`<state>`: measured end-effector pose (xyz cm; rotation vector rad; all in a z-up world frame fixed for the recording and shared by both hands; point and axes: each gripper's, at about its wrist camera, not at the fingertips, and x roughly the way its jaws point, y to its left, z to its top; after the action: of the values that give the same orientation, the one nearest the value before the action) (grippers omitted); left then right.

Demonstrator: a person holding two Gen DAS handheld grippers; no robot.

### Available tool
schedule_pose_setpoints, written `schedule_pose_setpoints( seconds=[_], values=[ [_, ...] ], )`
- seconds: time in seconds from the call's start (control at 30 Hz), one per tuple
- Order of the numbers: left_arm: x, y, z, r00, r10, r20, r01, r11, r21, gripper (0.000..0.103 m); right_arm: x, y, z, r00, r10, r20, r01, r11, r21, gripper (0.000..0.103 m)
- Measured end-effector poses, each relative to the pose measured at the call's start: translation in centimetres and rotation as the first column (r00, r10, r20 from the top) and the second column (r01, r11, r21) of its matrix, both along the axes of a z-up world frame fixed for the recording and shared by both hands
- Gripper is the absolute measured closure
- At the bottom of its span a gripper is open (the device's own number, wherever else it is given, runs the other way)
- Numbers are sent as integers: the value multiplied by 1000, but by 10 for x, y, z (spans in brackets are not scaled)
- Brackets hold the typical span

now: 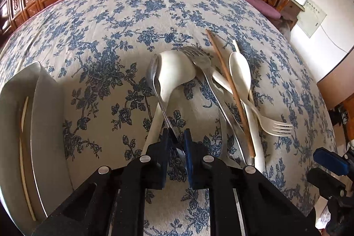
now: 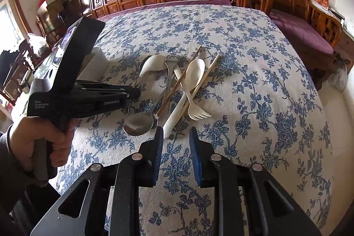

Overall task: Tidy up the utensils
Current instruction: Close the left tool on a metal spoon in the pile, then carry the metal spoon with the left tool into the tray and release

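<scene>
Left wrist view: the left claw [image 1: 177, 136] clenched a thin, shiny metal spoon [image 1: 154, 79] by its handle, amid piled utensils on the floral table [image 1: 99, 25]; the right claw [image 2: 176, 136] hung released.

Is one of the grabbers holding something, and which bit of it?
The left gripper has its fingers shut on the thin handle of a metal spoon in the pile. The right gripper is open and holds nothing.

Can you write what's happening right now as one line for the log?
left tool: straddles metal spoon handle, grip unclear | right tool: open, empty, near utensil pile
</scene>
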<state>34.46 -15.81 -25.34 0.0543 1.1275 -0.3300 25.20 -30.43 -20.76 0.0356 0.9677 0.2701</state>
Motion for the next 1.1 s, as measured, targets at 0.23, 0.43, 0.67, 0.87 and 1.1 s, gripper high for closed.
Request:
schedule_pose_setpoints(
  seconds=[0.23, 0.43, 0.67, 0.87, 1.1],
  values=[
    [0, 6, 0, 1000, 3, -6, -3, 1000, 2, 97, 6, 1, 3, 1000, -9, 3, 9, 1000, 1, 77],
    [-6, 21, 5, 1000, 5, -8, -5, 999, -46, 102, 17, 14, 1, 1000, 4, 6, -4, 1000, -7, 77],
    [-27, 42, 21, 999, 7, 37, -4, 997, -75, 102, 35, 28, -14, 1000, 16, -7, -16, 1000, -16, 77],
    [-43, 59, 36, 998, 8, 66, -1, 993, -114, 102, 56, 38, -27, 1000, -1, -31, 0, 1000, -24, 77],
    [-52, 69, 49, 995, 2, 101, 10, 993, -119, 102, 80, 42, -44, 995, -46, -87, 39, 996, -77, 77]
  ],
)
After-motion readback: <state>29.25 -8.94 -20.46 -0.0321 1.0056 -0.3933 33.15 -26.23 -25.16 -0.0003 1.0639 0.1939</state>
